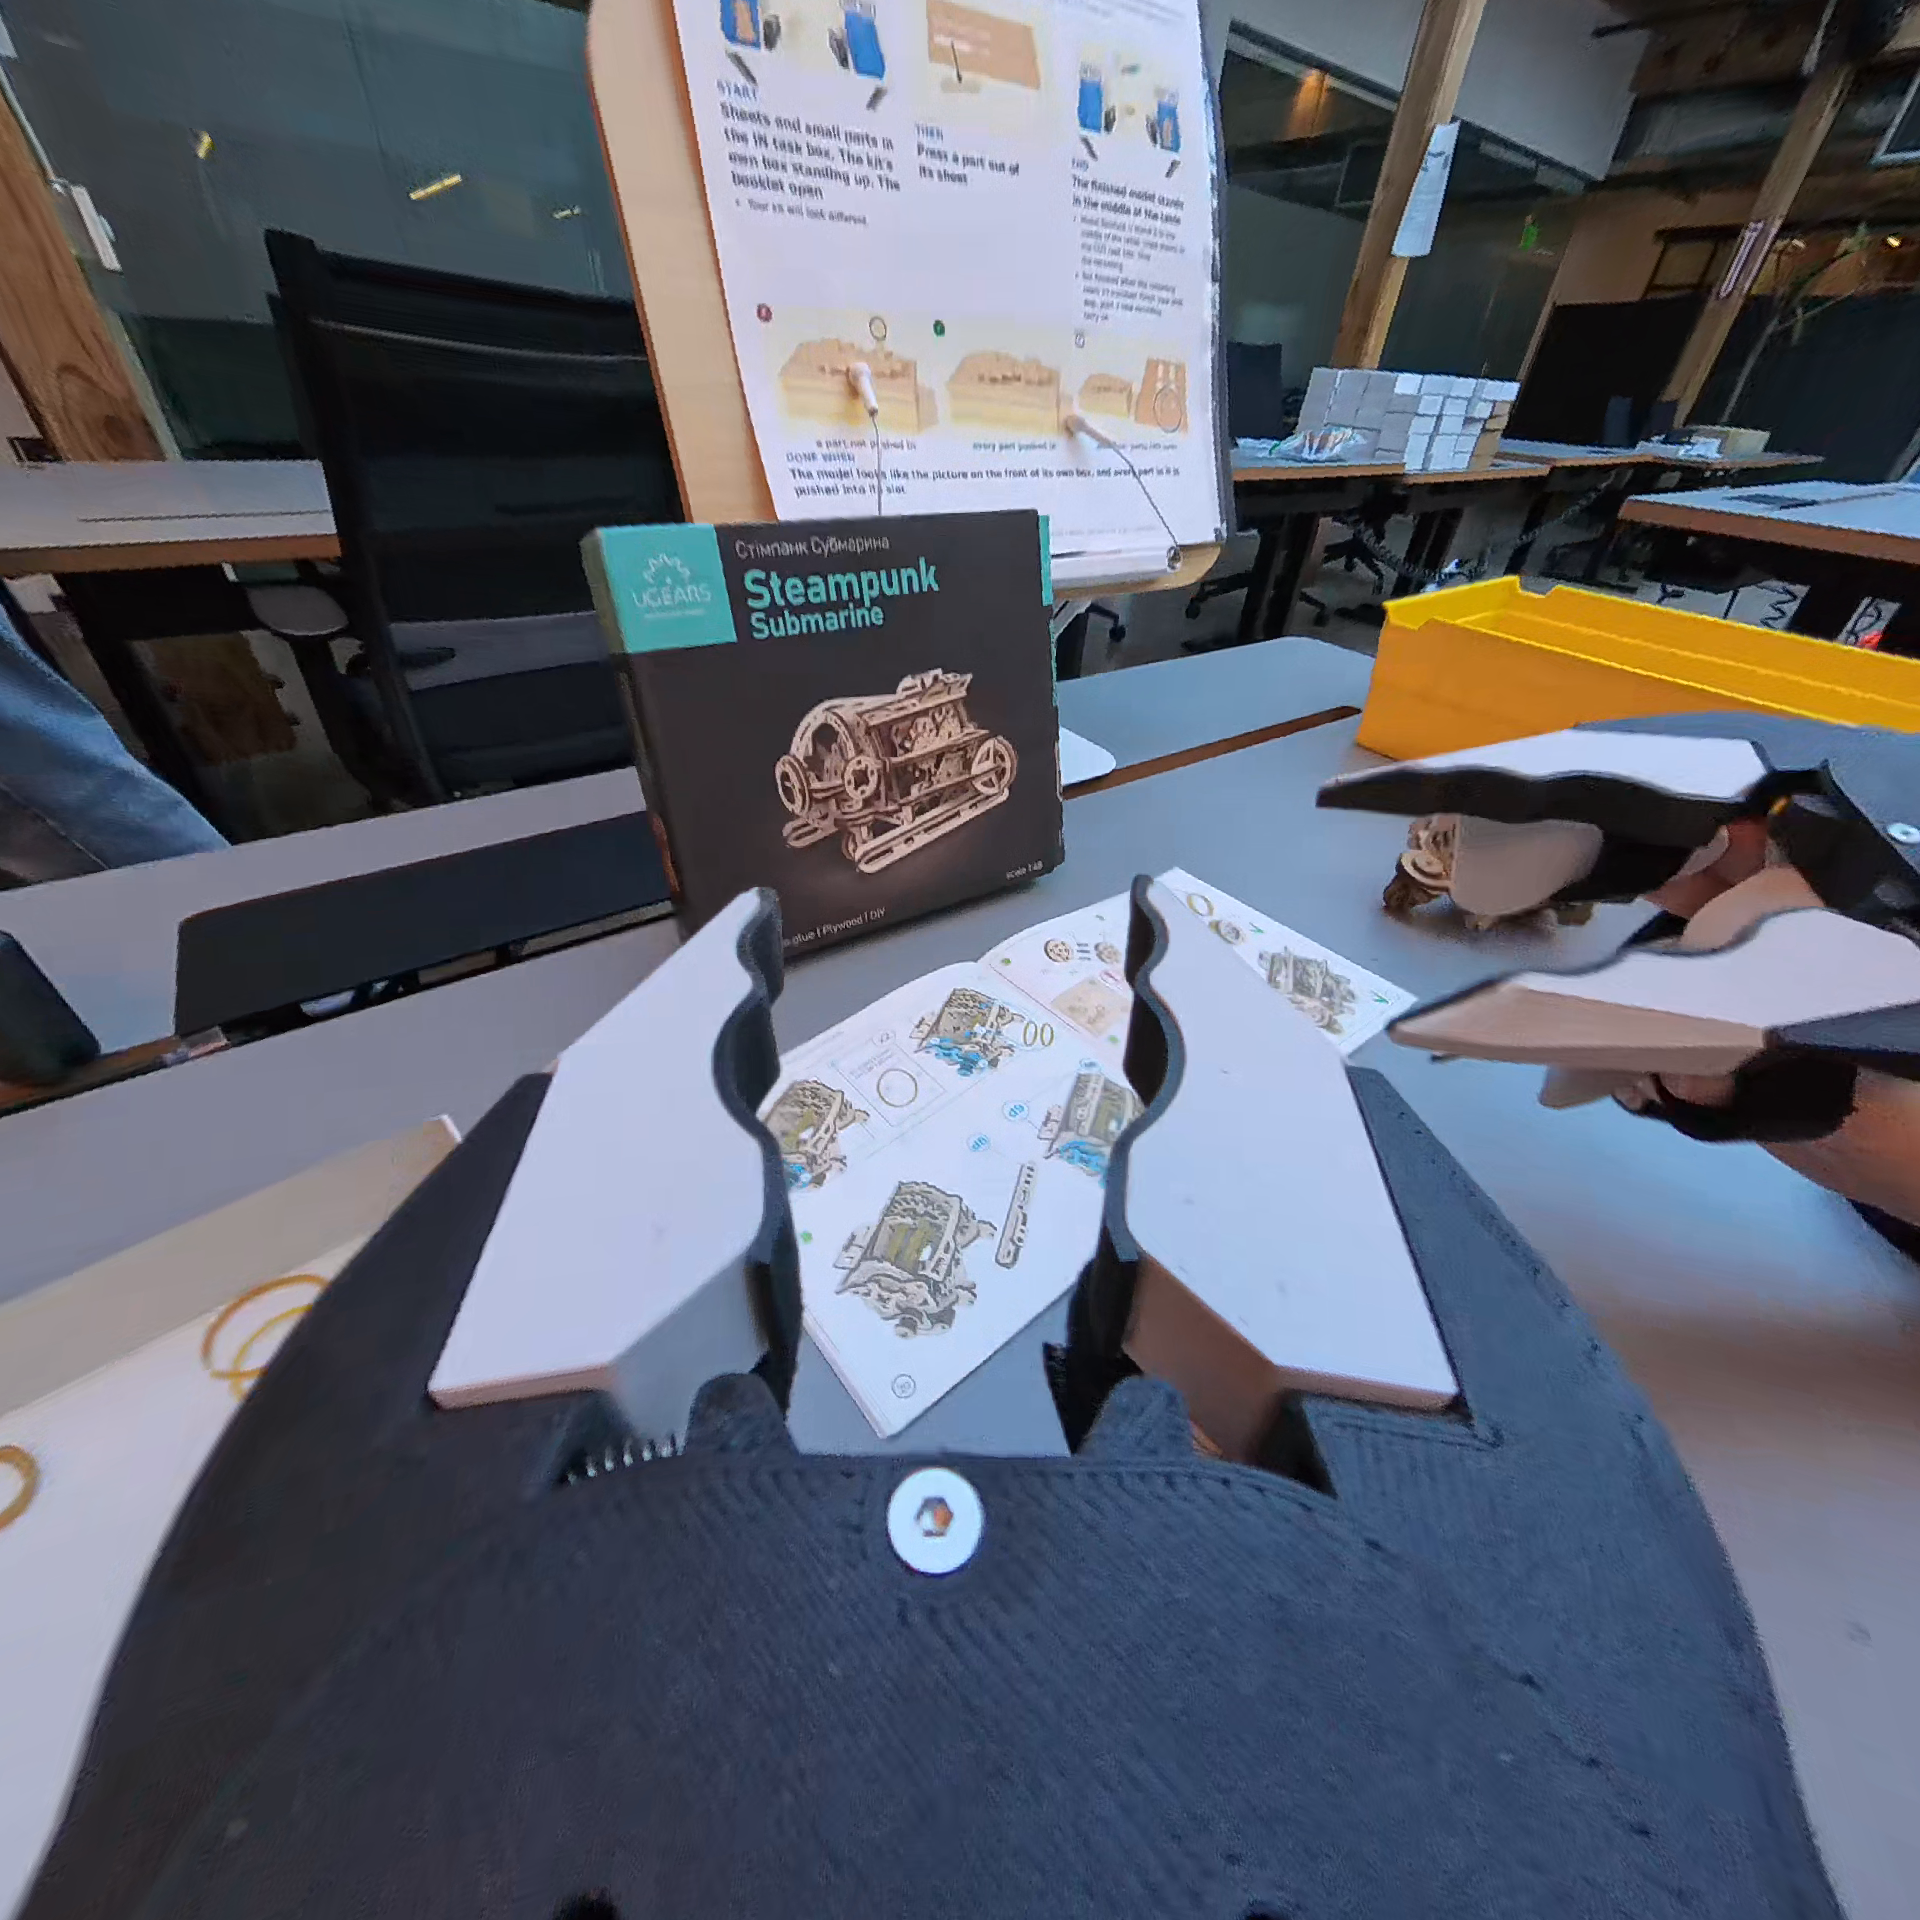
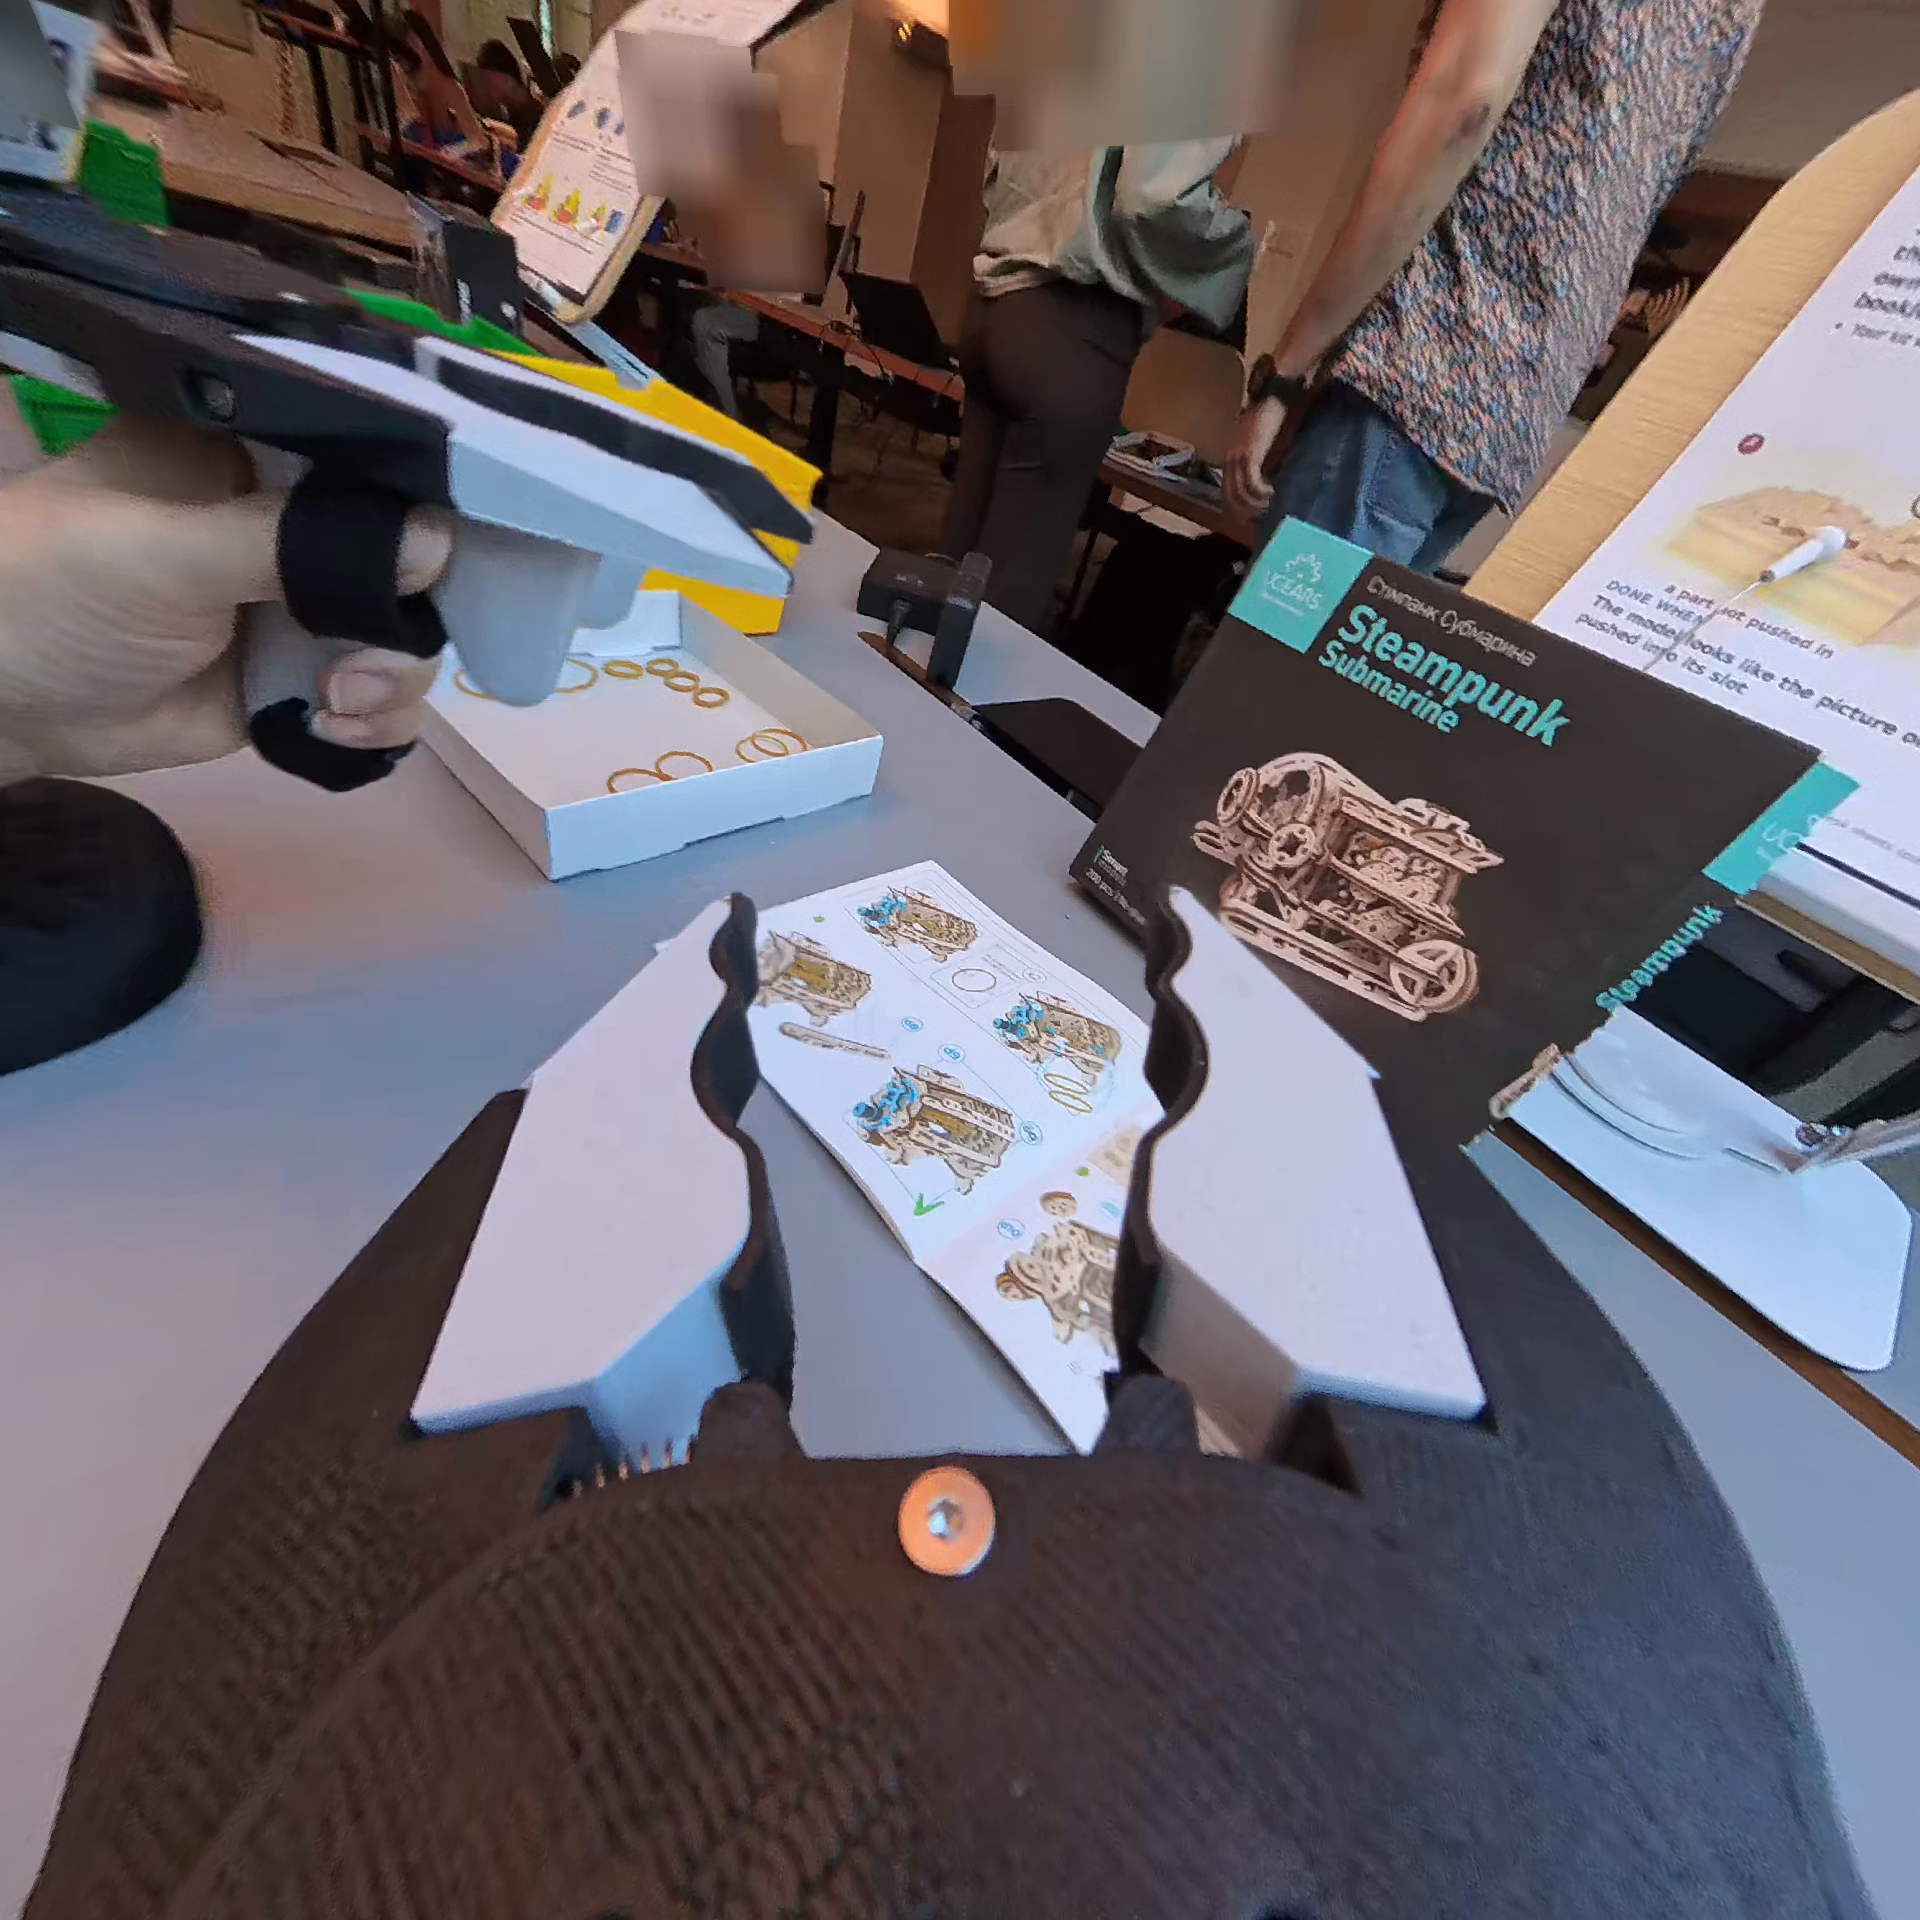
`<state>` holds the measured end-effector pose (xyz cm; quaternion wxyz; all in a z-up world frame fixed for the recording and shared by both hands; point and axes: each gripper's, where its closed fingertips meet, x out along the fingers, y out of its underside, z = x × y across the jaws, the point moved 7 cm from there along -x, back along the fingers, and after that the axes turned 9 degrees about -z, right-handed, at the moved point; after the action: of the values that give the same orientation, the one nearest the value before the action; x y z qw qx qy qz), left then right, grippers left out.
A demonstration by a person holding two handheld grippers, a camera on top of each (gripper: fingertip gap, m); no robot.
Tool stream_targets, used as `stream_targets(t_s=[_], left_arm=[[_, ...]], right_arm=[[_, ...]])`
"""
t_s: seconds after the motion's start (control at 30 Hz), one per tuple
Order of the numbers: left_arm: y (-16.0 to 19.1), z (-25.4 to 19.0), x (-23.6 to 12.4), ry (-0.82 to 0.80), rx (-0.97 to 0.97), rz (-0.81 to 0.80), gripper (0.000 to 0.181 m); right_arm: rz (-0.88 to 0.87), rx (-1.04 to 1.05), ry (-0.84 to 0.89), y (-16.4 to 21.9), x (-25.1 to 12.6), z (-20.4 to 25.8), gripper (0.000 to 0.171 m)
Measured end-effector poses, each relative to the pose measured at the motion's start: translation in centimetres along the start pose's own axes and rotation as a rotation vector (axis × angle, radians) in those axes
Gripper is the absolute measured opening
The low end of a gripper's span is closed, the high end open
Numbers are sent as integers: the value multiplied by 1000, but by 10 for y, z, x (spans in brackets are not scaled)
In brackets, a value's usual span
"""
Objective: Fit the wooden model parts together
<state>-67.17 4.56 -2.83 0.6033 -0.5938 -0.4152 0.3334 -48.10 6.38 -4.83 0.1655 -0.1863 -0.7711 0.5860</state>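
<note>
While both grippers hang above the grey table [image 1: 1299, 831] with nothing between their fingers, the scene reads from the left edge across. At nine o'clock in the left wrist view a shallow white tray [image 1: 135, 1382] lies on the table with yellow rubber bands [image 1: 260, 1330] in it; the right wrist view shows the same tray [image 2: 727, 800] at about ten o'clock, under the far-off left gripper. At the centre, the left gripper [image 1: 956, 935] is released, its jaws spread wide, and through the gap lies the open instruction booklet [image 1: 935, 1143] flat on the table. At twelve o'clock beyond the booklet a dark kit box [image 1: 842, 707] stands upright, and behind it a tall board with an instruction sheet [image 1: 956, 260] rises. At two o'clock a yellow bin [image 1: 1558, 665] sits on the table. At three o'clock the right gripper [image 1: 1361, 914] reaches in sideways, held by a hand [image 1: 1808, 1122], its jaws apart and empty; behind its fingers the partly built wooden model [image 1: 1455, 873] rests on the table, near them but not visibly touched. In the right wrist view the right gripper [image 2: 956, 914] is likewise released over the booklet [image 2: 966, 1070], with the left gripper [image 2: 790, 540] at ten o'clock, the box [image 2: 1403, 831] at two o'clock, and people [image 2: 1507, 260] standing behind at twelve.
</note>
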Motion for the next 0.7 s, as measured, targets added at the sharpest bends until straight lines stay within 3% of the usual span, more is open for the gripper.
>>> stream_targets(t_s=[0.27,0.4,0.57,0.7], left_arm=[[33,-13,11,-64,145,168,66],[33,-16,10,-72,119,153,63],[32,-15,8,-60,69,130,54],[33,-15,7,-29,68,129,30]], right_arm=[[99,38,154,7,-11,-56,69],[122,-19,208,12,-15,-70,63],[94,-62,218,11,-20,-77,48],[46,-103,225,7,-24,-82,43]])
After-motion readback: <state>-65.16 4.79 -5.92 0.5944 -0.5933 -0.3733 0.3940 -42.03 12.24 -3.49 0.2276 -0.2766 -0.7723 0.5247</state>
